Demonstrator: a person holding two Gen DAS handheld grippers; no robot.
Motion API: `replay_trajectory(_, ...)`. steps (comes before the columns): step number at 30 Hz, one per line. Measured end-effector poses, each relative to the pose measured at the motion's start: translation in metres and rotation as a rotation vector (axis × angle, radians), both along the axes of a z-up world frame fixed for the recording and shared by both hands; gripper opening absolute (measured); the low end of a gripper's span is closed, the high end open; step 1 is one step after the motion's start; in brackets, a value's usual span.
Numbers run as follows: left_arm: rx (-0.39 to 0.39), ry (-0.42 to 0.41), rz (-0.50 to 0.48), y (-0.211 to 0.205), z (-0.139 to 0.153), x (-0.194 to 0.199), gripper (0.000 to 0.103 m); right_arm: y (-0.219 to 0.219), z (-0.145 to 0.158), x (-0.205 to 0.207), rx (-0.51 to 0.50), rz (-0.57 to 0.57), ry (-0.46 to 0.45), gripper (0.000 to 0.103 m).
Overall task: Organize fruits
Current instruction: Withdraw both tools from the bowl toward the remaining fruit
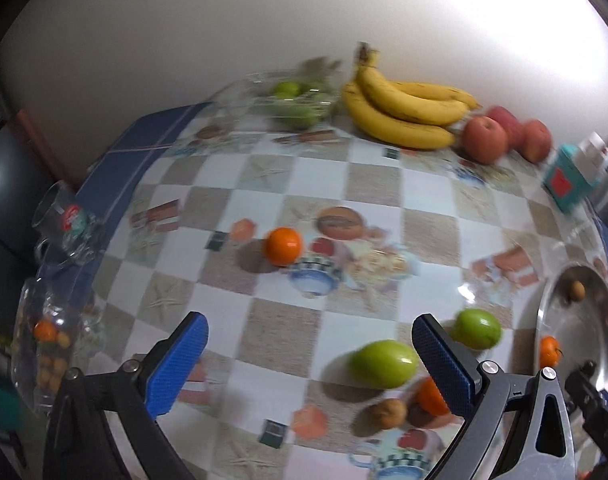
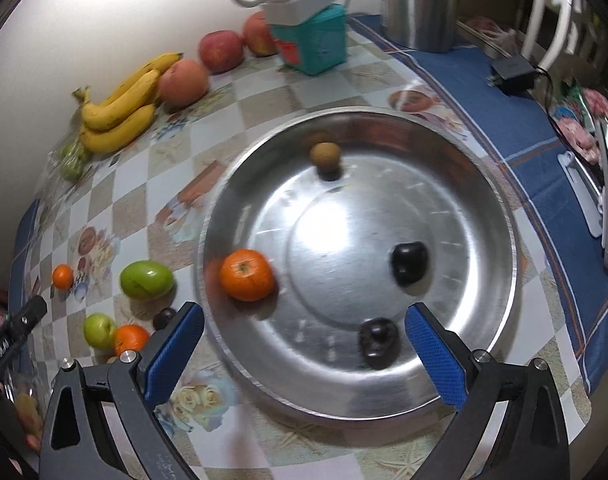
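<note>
A wide steel basin [image 2: 500, 216] holds an orange [image 2: 245, 275], a small brown fruit [image 2: 324, 155] and two dark fruits [image 2: 409, 262]. My right gripper [image 2: 304, 346] hovers open over the basin's near rim with nothing between its fingers. My left gripper [image 1: 310, 354] is open above the checkered tablecloth [image 1: 271, 320]. Near its right finger lie two green fruits [image 1: 384, 363], an orange [image 1: 428, 396] and a brown fruit [image 1: 388, 413]. A lone orange [image 1: 283, 245] sits mid-table. The basin [image 1: 584, 332] shows at the left wrist view's right edge.
Bananas [image 1: 404, 108], red apples [image 1: 486, 139] and a bag of green fruit [image 1: 295, 100] line the back wall. A teal box [image 2: 316, 38] and a steel kettle [image 2: 418, 0] stand behind the basin. Glass mugs [image 1: 67, 224] and a jar [image 1: 47, 344] sit at the table's left edge.
</note>
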State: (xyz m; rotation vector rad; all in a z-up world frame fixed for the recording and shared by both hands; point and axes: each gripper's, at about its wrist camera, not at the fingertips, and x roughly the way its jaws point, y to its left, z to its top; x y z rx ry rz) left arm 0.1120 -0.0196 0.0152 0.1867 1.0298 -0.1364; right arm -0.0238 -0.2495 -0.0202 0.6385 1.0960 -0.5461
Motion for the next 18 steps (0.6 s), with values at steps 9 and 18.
replay_trajectory(9,-0.078,0.025,0.155,0.058,-0.001,0.018,0.103,0.036,0.002,0.02,0.016,0.082,-0.025,0.1)
replay_trajectory(18,-0.127,0.074,0.211,0.076,-0.009,0.021,0.103,0.084,-0.005,0.048,0.085,0.204,-0.047,0.1)
